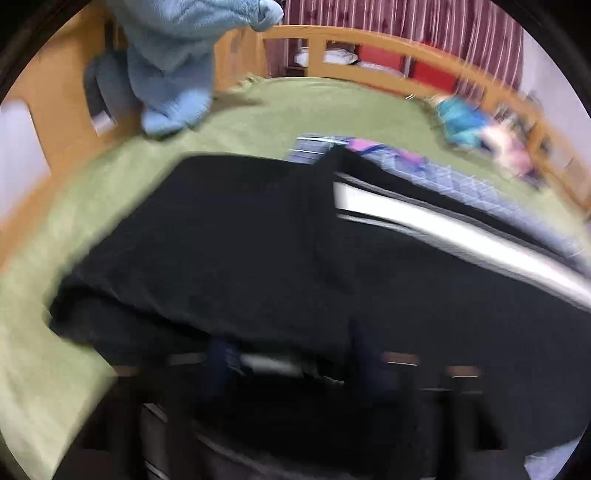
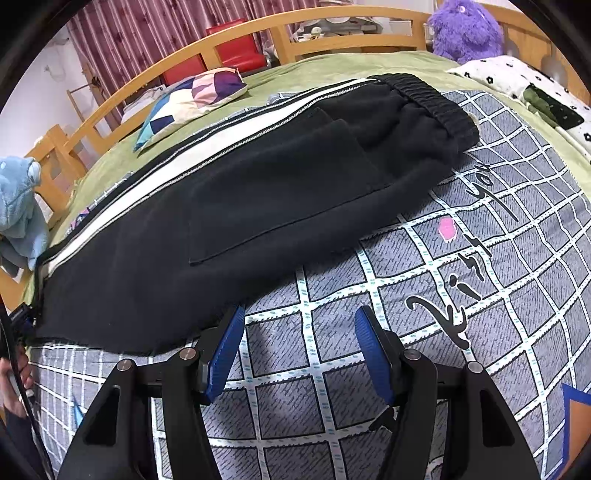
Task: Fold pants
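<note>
Right tongs (image 2: 299,354) stand spread and empty at lower centre, beside the black pants (image 2: 258,199) lying lengthwise across the quilt (image 2: 461,295); left tongs' state cannot be told through blur; judged next: gripping an end for folding.

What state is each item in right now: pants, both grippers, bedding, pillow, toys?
Pants: laid out long on the quilt, not folded short yet.
Right gripper: open, empty, over the quilt.
Left gripper: blurred, black fabric between fingers.
Patterned pillow: lying flat.
Purple plush: upright.
Blue plush: at the bed edge.
</note>
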